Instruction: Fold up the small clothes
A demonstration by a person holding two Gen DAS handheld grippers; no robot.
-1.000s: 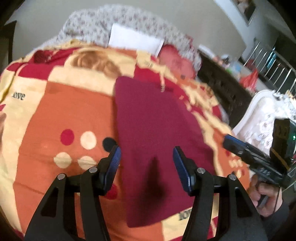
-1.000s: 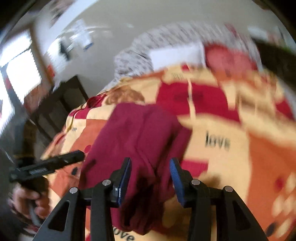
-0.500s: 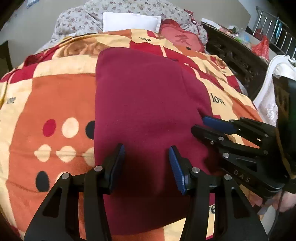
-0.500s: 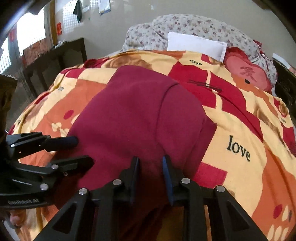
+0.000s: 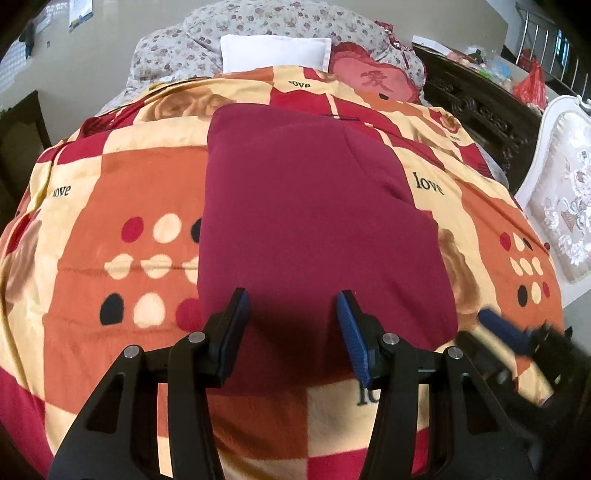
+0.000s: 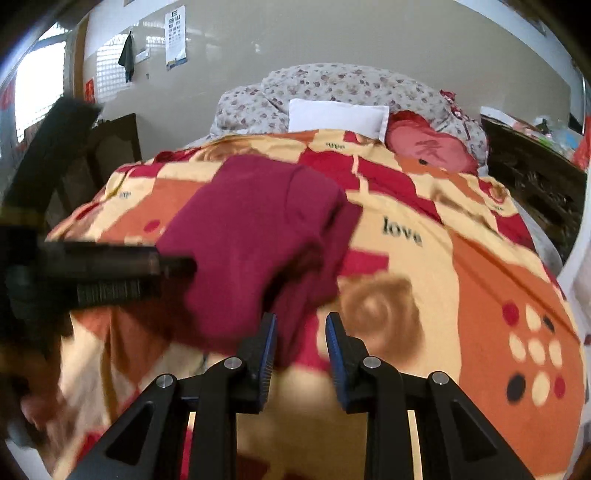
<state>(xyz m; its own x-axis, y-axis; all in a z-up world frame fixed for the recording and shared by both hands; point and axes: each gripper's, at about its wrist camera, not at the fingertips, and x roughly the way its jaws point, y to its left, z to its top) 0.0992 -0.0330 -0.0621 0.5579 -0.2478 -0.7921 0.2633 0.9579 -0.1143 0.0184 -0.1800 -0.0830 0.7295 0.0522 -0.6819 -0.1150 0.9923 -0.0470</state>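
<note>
A dark red garment (image 5: pixel 314 229) lies folded into a long rectangle on the patterned bedspread (image 5: pixel 92 221). My left gripper (image 5: pixel 291 325) is open and empty, just above the garment's near edge. My right gripper (image 6: pixel 300 343) is open and empty, at the garment's (image 6: pixel 255 236) near right corner, which looks rumpled there. The right gripper also shows blurred at the lower right of the left wrist view (image 5: pixel 506 332), and the left gripper shows blurred at the left of the right wrist view (image 6: pixel 110 269).
A white pillow (image 5: pixel 275 51), a floral quilt (image 5: pixel 280 22) and a red heart cushion (image 5: pixel 376 79) lie at the head of the bed. A dark wooden cabinet (image 5: pixel 480 110) and a white upholstered chair (image 5: pixel 561 192) stand at the right. Dark furniture (image 6: pixel 110 147) stands at the left.
My right gripper has opened, let go of the garment's edge and pulled back toward the near right. My left gripper has opened wider and drawn back slightly. The garment now lies flat.
</note>
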